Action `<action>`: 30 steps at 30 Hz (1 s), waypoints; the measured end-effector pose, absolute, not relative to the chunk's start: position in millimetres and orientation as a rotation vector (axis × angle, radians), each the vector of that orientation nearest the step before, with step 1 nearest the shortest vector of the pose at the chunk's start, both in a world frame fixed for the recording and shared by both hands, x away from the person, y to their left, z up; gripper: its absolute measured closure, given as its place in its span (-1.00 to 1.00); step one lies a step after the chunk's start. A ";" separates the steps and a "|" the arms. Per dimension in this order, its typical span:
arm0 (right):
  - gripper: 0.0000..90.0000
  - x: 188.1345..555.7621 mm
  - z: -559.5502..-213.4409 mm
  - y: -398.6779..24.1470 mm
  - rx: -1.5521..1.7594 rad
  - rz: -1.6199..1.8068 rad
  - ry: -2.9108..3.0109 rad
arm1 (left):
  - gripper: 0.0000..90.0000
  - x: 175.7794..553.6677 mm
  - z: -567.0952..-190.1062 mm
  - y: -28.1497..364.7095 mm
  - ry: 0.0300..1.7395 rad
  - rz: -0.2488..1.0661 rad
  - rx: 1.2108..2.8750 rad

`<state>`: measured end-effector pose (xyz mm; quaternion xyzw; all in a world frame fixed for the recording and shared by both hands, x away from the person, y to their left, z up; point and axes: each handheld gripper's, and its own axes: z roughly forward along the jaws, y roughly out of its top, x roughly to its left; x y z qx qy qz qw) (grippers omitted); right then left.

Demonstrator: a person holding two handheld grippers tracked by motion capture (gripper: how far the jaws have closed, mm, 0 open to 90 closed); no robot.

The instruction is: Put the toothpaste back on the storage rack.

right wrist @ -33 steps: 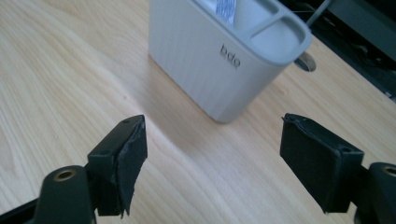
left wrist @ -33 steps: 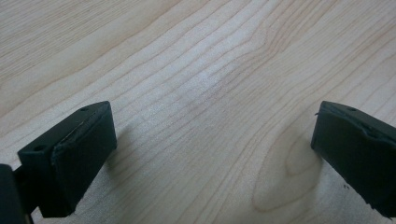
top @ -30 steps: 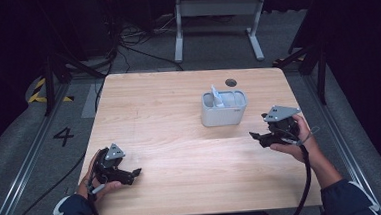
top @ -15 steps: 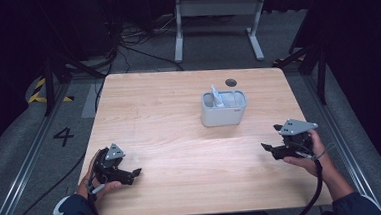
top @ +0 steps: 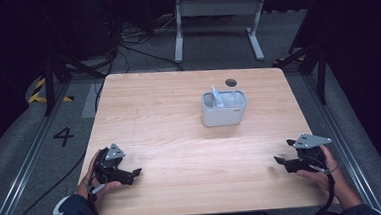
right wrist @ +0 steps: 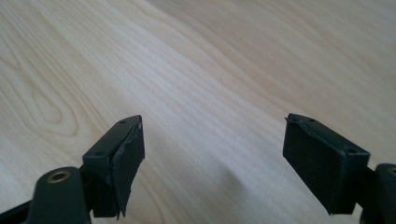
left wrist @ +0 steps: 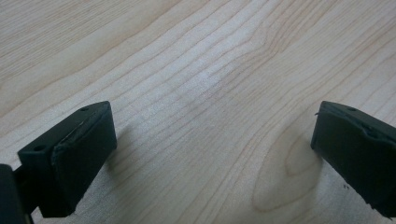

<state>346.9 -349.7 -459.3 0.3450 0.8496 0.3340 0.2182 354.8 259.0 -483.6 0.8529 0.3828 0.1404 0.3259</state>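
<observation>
My right gripper (top: 281, 159) has come away from the grey caddy (top: 223, 109) and down toward my near right corner of the worktop (top: 180, 138); a moment ago it hung just beside the caddy's right side, and now it sits low and well apart from it, close to the front edge. Its jaws stand wide apart with nothing between them, and the right gripper view gives me bare wood grain between the two black pads (right wrist: 123, 158). I read that as a placing step finished: the small white piece (top: 217, 97) stands upright in the left compartment of the caddy, leaning a little, and neither of my grippers touches it. The caddy itself sits toward the far middle of the worktop, just in front of the dark round hole (top: 231, 82) in the wood. My left gripper (top: 135, 173) has kept its place at the near left corner throughout, resting low on the worktop with its jaws pointing inward to the right; they too are spread open and empty, and the left gripper view shows plain wood between them. My right hand (top: 327, 171) holds its gripper from behind, the forearm coming in from the bottom edge, jaws aimed left toward the centre, the grey three-cornered plate on top, the cable trailing back down past my wrist. My left hand (top: 95, 176) cradles its gripper the same way, mirrored. Both hands look parked, so I judge the work at rest or done.
</observation>
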 end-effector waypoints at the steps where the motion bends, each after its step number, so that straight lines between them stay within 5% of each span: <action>1: -0.54 342.3 -464.0 -355.7 0.976 0.927 2.346 | -0.99 354.8 -483.6 259.0 1.003 0.367 2.236; 30: -0.57 329.5 -486.6 -381.9 1.140 1.039 2.324 | -0.99 354.6 -483.6 259.0 1.008 0.368 2.236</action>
